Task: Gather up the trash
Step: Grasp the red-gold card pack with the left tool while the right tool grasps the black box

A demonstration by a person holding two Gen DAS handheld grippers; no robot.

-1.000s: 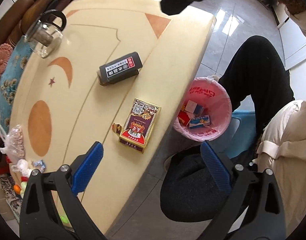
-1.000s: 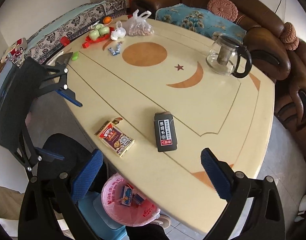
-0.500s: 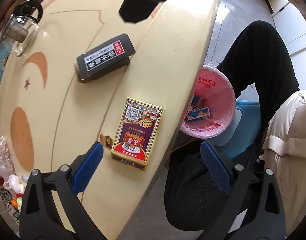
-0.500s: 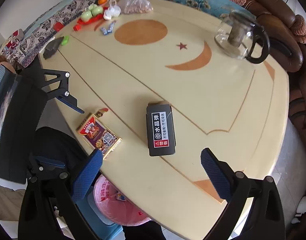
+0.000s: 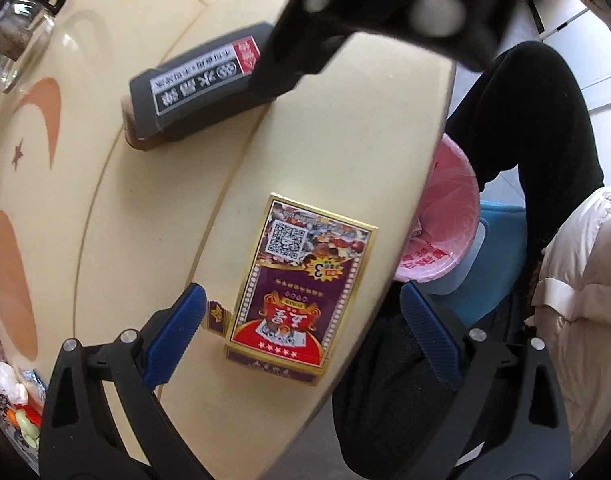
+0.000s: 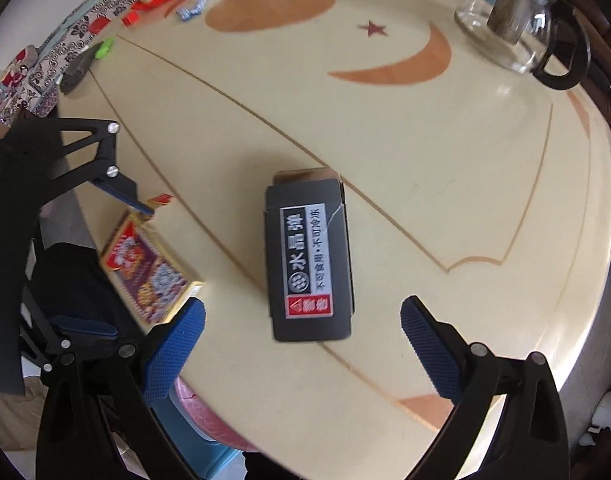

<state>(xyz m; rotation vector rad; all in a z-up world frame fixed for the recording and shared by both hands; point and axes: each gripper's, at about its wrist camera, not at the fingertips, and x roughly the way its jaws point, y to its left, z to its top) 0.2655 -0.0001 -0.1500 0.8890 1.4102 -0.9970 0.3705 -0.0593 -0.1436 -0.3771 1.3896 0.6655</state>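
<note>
A: Where were your jaws at that moment?

B: Both wide open, nothing held. My left gripper (image 5: pixel 303 322) hovered over the card box (image 5: pixel 305 284), lower centre of the left wrist view. One blue pad sat just beside the box's left edge, by its loose tuck flap; the other hung past the table (image 5: pixel 337 128) rim, over my dark trouser leg. Not touching the box yet, as far as I could tell.

A: And the right?

B: The right gripper (image 6: pixel 303 322) was lined up w/ the black box (image 6: pixel 307 260), mid-frame in the right wrist view. The box lay flat, label up, its far end flap open. The pads sat a bit short of its near end, to either side.

A: Why that way?

B: My guess: each box's long axis ran roughly along the fingers, so the jaws could straddle the narrow width and close on the long sides. Both are light cardboard, prob empty, so a soft squeeze should do.

A: And the bin?

B: The pink-lined bin (image 5: pixel 451 216) stood below the table edge, centre right in the left view, partly hidden under the rim. The card box lay right by that edge, a short carry over. The glass teapot (image 6: pixel 513 28), upper right in the right view, was well apart. Not trash, I'd say.
</note>
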